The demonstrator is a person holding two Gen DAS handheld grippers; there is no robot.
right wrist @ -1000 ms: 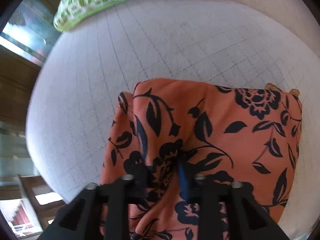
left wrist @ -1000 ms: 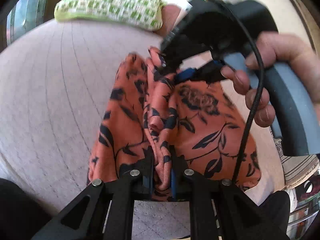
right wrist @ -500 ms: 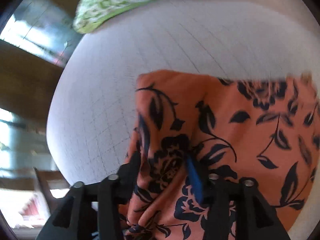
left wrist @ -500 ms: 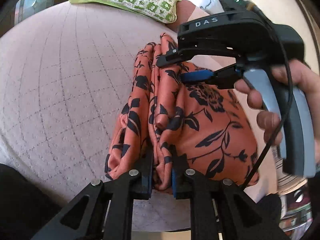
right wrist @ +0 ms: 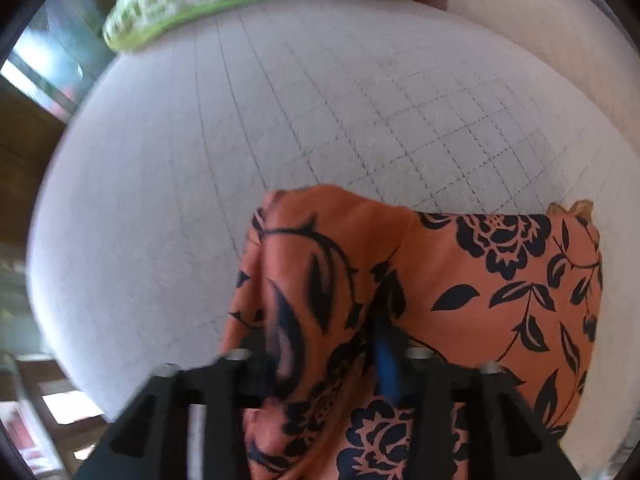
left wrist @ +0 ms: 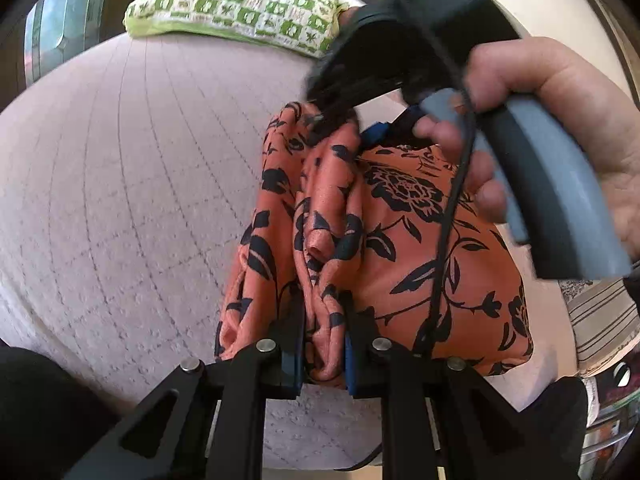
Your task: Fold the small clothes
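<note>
Black left gripper [left wrist: 323, 344] arms, silver screws, blue-padded jaws; bare hand [left wrist: 560, 120], grey handle, black cable

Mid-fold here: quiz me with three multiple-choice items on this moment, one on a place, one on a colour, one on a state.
1. Where is the green-checked cushion?
A. far edge of the quilted surface
B. under the garment
C. in the left claw

2. The garment is:
A. blue striped
B. orange with dark flowers
C. plain white

3. The left claw is:
A. wide open
B. shut on the garment
C. out of view

Key: A, it lies beyond the cloth; B, floral print shows; B, a fold is pinched between its fingers.
</note>
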